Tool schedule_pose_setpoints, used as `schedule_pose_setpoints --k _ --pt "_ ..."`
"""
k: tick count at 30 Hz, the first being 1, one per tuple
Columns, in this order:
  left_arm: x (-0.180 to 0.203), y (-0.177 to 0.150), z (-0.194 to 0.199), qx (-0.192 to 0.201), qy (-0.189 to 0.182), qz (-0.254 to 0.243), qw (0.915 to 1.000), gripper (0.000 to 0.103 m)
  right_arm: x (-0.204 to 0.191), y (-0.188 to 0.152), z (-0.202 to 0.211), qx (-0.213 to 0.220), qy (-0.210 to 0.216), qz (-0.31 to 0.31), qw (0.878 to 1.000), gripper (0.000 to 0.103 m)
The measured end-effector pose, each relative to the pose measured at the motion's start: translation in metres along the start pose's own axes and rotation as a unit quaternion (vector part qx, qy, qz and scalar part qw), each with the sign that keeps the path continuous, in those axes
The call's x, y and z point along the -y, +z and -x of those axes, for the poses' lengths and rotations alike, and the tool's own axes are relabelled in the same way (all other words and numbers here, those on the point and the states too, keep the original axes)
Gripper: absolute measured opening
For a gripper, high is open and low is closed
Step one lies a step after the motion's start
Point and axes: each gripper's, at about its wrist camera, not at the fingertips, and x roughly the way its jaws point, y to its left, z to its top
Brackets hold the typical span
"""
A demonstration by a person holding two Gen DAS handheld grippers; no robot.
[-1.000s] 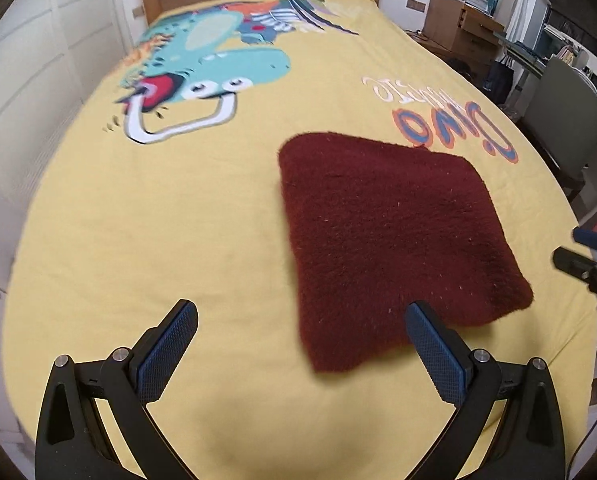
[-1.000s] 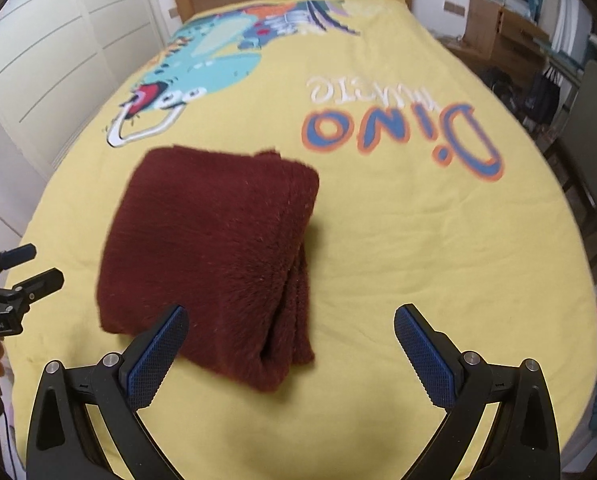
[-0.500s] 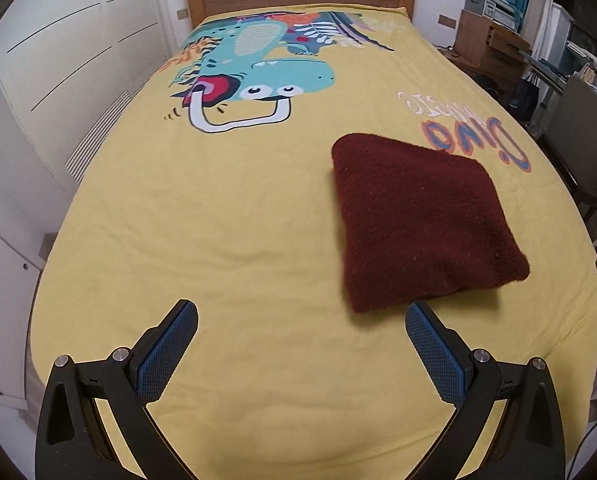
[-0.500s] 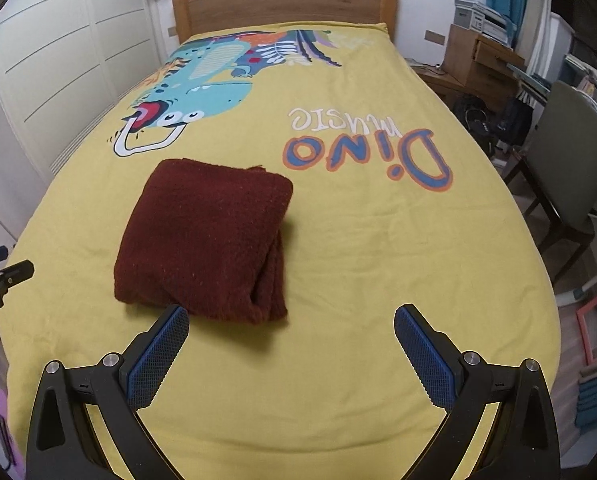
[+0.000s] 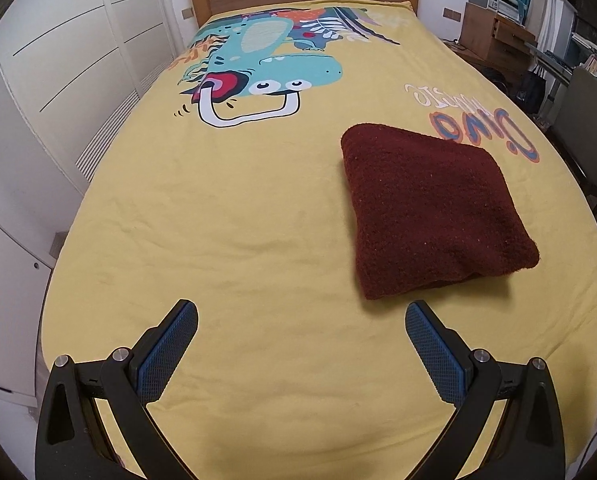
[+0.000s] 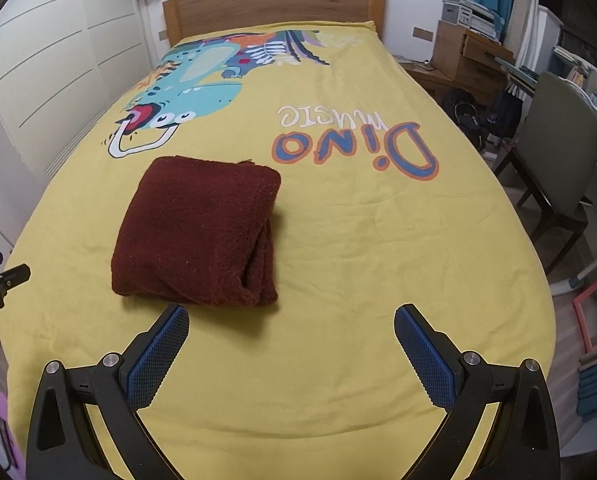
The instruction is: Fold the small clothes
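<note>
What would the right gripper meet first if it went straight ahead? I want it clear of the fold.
Probably the yellow bedspread; the open right gripper aims just right of the folded maroon garment, though depth is unclear.

bare yellow bedspread (image 5: 226, 220) all around — only the folded maroon garment (image 6: 198, 236) in the way, chair (image 6: 558, 152) beside the bed

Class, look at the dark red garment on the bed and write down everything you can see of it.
The dark red garment looks like thick, fuzzy fleece or terry. It is folded into a plump, roughly square bundle, with stacked layers showing along its right edge in the right wrist view. It lies flat on the yellow bedspread, below the dinosaur print. Only the bedspread touches it; both grippers are open and clear of it.
</note>
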Motion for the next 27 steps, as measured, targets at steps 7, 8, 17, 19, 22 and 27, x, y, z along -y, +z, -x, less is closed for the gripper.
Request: schedule_pose_setpoints --k 7,8,17,19,22,27 --pt "-0.0006 0.002 -0.0028 -0.004 -0.001 -0.001 1.0 0.102 0.0036 -0.0018 -0.0004 -0.002 -0.002 -0.004 1.0 0.102" --pt "-0.0003 0.0024 -0.003 -0.005 0.0 -0.002 1.0 0.102 0.0039 -0.002 -0.0006 -0.003 -0.002 -0.004 1.0 0.102" --pt "-0.0001 0.0008 -0.0069 -0.012 0.006 -0.006 0.9999 0.102 0.002 -0.0039 -0.0048 -0.011 -0.002 0.0 1.0 0.102" --pt "0.0003 -0.0001 -0.0077 -0.014 0.005 -0.006 0.9999 0.102 0.0016 -0.0048 -0.0056 -0.013 -0.002 0.002 1.0 0.102" --pt "0.0014 -0.0005 -0.0084 -0.016 0.005 -0.009 0.9998 0.102 0.0021 -0.0056 -0.0063 -0.016 -0.003 0.004 1.0 0.102" --pt "0.0022 0.0 -0.0097 -0.019 0.005 -0.011 0.9997 0.102 0.0016 -0.0054 -0.0056 -0.016 -0.002 0.004 1.0 0.102"
